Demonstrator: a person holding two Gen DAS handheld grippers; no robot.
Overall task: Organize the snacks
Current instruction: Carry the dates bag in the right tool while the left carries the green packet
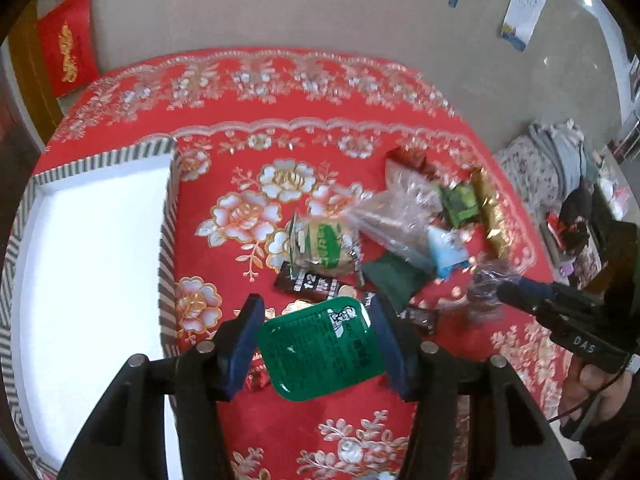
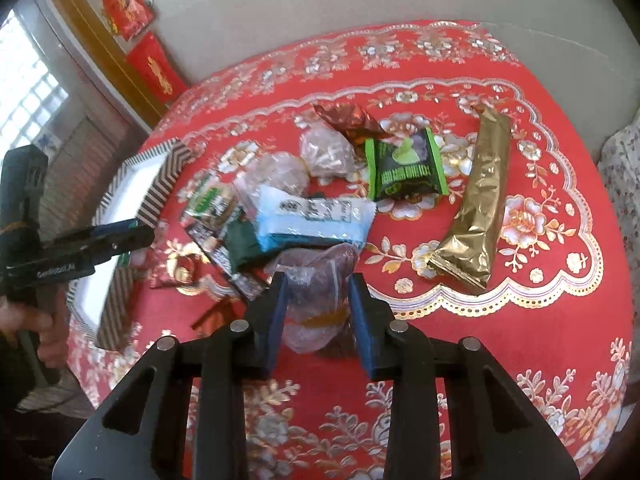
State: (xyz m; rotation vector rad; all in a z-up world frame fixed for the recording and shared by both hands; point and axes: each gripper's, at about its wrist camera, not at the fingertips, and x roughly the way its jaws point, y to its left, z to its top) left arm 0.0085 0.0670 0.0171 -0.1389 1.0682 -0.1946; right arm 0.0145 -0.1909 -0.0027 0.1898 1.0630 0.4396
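On the red floral tablecloth (image 1: 312,136) we've got a snack pile mid-table and a white tray w/ striped rim (image 1: 168,216) off to the left. Left gripper (image 1: 316,344) is clamped on a green sauce packet (image 1: 320,348), both blue pads pressed to its edges, packet lifted clear of the cloth and sitting just right of the tray wall. Right gripper (image 2: 318,320) is around a clear plastic bag w/ something dark inside (image 2: 316,296); pads look to be touching the bag's sides, but the plastic's crinkly and see-through, so whether it's truly pinched I can't tell.

Rest of the pile, right wrist view: gold foil stick pack (image 2: 476,200) lying apart on the right, green-and-black pouch (image 2: 404,168), brown foil wrapper (image 2: 348,120) behind it, light-blue packet (image 2: 316,220) on top of a dark green sachet (image 2: 244,240), round cookie in a green-print wrapper (image 2: 212,200) near the tray. Tray interior looks bare from the left wrist cam.

Step in hand, I'd say: first sort, green packet headed for the tray. Next move calls for swinging the left gripper leftward over the striped rim, lowering close to the white floor, then letting go flat so it doesn't slide. Right side needs a firm squeeze before any lift, bc loose film can slip.
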